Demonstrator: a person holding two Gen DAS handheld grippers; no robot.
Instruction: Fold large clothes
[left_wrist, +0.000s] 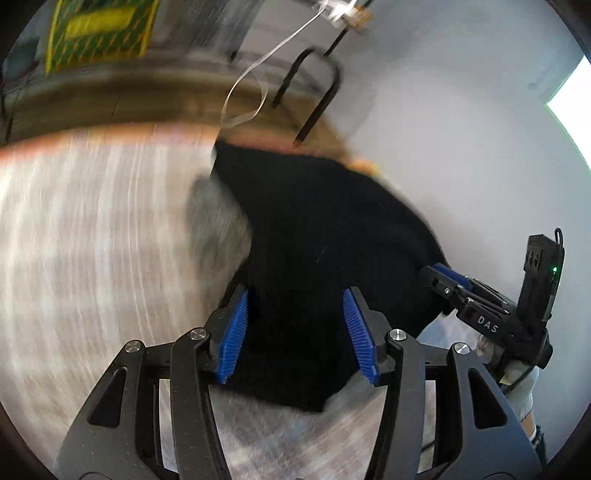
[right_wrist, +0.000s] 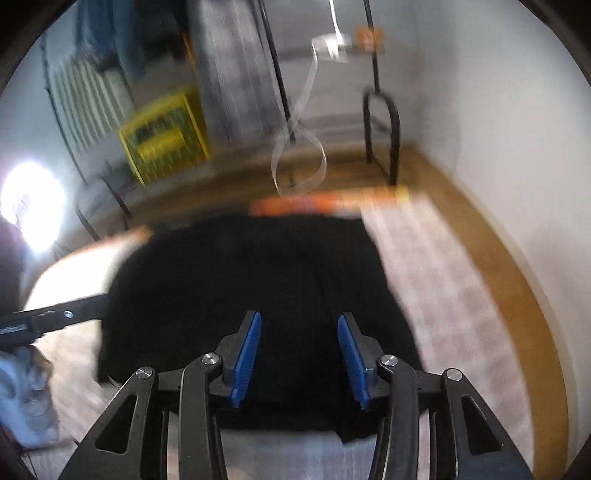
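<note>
Black garment (left_wrist: 325, 240) lying bunched on the pale mat (left_wrist: 92, 240), edges uneven. Both spread and holding nothing: left gripper (left_wrist: 295, 332) over the garment's near edge, right gripper (right_wrist: 299, 360) likewise. Best to pinch one layer at opposite near corners, then lift evenly toward the garment's far edge.

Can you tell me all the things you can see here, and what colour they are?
garment: one, black, spread on the mat, under both tongs
mat: one, pale with an orange end, on the floor
floor: one, brown wood, around the mat
crate: one, yellow, beyond the mat on the left
rack: one, black metal, on the floor by the wall
strap: one, clear looped strip, hanging above the mat's far end
wall: one, white, on the right
left tongs: one, black with blue pads, open over the garment
right tongs: one, black with blue pads, open over the garment
</note>
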